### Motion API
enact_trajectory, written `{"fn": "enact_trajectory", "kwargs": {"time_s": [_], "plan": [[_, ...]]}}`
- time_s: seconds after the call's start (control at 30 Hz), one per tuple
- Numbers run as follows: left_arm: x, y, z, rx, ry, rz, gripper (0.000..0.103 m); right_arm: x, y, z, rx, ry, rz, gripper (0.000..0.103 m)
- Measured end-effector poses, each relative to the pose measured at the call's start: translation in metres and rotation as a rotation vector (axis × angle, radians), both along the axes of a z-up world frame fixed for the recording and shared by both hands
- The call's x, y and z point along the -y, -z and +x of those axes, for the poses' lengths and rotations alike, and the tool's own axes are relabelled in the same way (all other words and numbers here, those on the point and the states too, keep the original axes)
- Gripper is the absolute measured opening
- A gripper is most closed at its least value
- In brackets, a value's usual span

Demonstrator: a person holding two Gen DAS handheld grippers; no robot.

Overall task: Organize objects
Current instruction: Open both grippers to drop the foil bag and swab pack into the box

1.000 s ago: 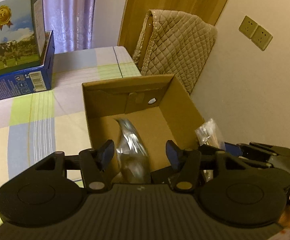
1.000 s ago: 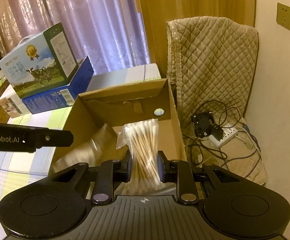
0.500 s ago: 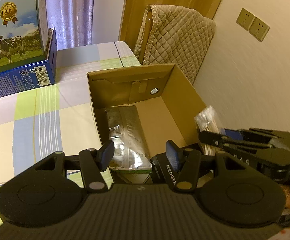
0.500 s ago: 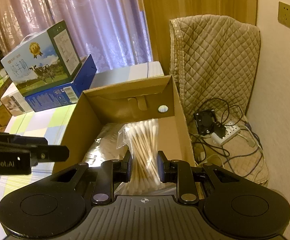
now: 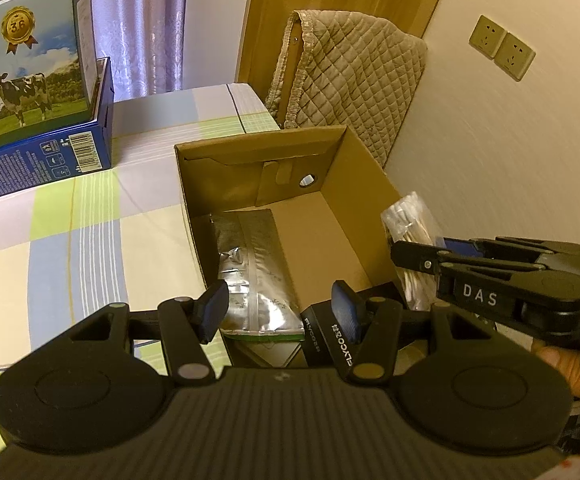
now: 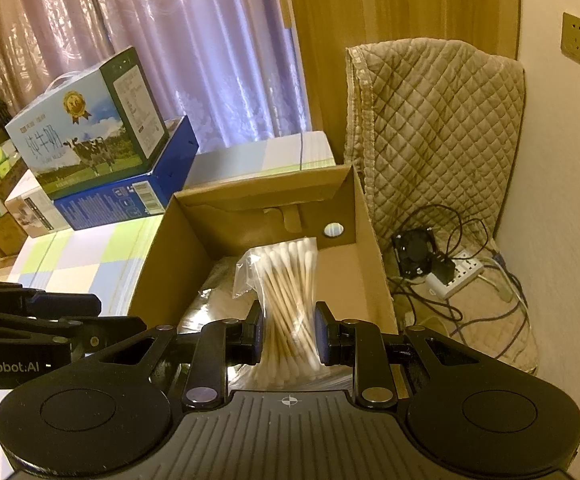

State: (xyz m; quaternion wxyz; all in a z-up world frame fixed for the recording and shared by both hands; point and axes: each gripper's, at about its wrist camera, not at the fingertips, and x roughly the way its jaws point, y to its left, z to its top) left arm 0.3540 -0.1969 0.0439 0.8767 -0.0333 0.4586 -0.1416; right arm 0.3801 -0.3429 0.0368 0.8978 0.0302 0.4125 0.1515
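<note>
Holding the bag of cotton swabs [image 6: 290, 300] pinched between its two blue pads, our right gripper [image 6: 290, 336] hangs over the near end of the open cardboard box [image 6: 366, 248], the bag upright with its swab tips fanned above the jaws. Our left gripper [image 5: 279, 314] has its fingers spread wide and empty, and that is the change: a second ago the silver foil pouch [image 5: 255, 272] stood tipped up between those fingers, and now it lies flat along the left side of the box floor, released. A small black box [image 5: 322, 340] with white lettering sits at the near end of the carton beside the pouch; we cannot tell whether it touches it. We judge the pouch placed and the swabs next in turn, with bare cardboard open along the right wall for them. The left gripper has also drawn back toward the near rim, which we take as making room. Beyond the carton, the checked tablecloth [image 5: 69, 220] runs back to a milk carton case [image 6: 85, 128] stacked on a blue box [image 6: 129, 188], with a quilted cover [image 6: 438, 128] by the wall.
</note>
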Motion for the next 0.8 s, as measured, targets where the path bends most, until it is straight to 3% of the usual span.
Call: {"fn": "enact_trajectory", "kwargs": {"time_s": [0.2,0.27,0.3,0.33,0.63,0.8], "plan": [[-0.004,-0.001,0.001,0.002,-0.006,-0.003,0.051,-0.004,-0.002,0.007,0.038,-0.014,0.030,0.023],[-0.007,-0.001,0.001,0.002,-0.014,-0.003,0.051,-0.006,-0.003,0.013,0.074,-0.035,0.028,0.036],[-0.010,-0.001,0.001,0.003,-0.019,-0.003,0.051,-0.006,-0.004,0.015,0.082,-0.029,0.021,0.049],[-0.011,-0.001,0.000,0.003,-0.022,-0.004,0.051,-0.005,-0.005,0.016,0.087,-0.024,0.031,0.053],[-0.022,-0.006,-0.013,0.018,-0.038,-0.003,0.052,0.009,-0.004,0.004,0.044,0.030,0.069,0.054],[-0.021,-0.014,-0.034,0.038,-0.037,-0.011,0.061,0.018,-0.007,-0.019,0.010,0.047,0.072,0.054]]}}
